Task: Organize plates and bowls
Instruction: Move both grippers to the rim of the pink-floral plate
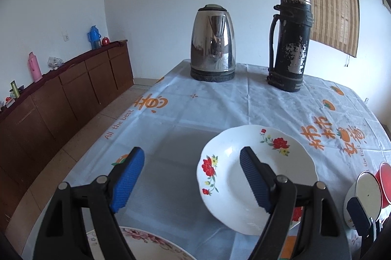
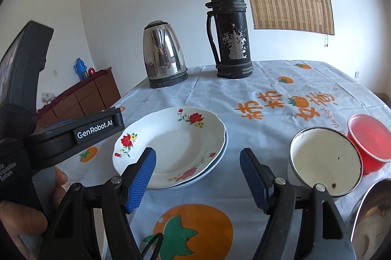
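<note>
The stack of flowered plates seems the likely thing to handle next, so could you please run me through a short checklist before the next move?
1. Left tool open and empty: ok.
2. Right tool open and empty: ok.
3. Flowered plates nested, top one seated on the one below: ok.
4. Enamel bowl and red bowl stand apart from the plates: ok.
5. Kettle and flask stand at the far end of the table, out of the way: ok.
6. Third patterned plate at the near edge, fully on the table: cannot tell, mostly out of frame.
</note>
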Tool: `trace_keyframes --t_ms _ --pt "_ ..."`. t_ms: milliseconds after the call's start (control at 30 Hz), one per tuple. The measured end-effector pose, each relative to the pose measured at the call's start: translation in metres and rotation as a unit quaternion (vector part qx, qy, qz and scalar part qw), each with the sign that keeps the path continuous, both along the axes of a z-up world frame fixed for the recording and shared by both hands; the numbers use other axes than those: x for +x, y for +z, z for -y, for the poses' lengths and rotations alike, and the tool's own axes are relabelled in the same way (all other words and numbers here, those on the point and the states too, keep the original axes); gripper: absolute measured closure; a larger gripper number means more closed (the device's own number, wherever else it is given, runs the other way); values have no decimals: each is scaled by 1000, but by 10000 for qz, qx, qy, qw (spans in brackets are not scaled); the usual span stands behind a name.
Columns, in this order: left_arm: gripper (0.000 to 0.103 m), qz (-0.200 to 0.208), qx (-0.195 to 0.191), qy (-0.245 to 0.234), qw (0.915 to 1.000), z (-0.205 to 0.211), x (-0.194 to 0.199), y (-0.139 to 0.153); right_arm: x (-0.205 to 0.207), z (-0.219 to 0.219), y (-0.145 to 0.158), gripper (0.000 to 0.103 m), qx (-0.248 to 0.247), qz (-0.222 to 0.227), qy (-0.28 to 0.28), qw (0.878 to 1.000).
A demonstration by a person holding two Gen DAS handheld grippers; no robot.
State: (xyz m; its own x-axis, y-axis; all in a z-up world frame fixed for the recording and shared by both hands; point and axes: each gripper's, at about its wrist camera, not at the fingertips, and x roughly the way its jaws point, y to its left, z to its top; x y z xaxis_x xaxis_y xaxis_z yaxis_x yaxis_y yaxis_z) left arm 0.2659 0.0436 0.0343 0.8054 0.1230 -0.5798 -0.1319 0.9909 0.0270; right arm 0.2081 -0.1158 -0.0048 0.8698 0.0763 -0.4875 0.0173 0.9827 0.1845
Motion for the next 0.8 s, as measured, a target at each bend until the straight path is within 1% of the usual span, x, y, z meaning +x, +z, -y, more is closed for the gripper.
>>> trace_keyframes --t_ms 167,367,433,567,733,800 --pt "21 129 -232 7 9996 -8 -4 3 -1 8 1 30 166 106 -79 9998" --pt "21 209 -101 -1 9997 -11 -14 0 -3 3 4 30 142 236 38 9996" --pt "21 258 -114 28 9996 -15 -18 -1 -5 3 5 30 217 272 101 9993" --pt "21 263 -217 204 9992 -28 -29 -4 -4 5 5 30 591 216 292 9976" --pt "21 321 -408 352 9980 -44 -43 -2 -3 3 4 30 715 156 321 9968" --pt "21 292 -489 310 9979 -50 -50 0 -3 2 4 30 774 103 377 9962"
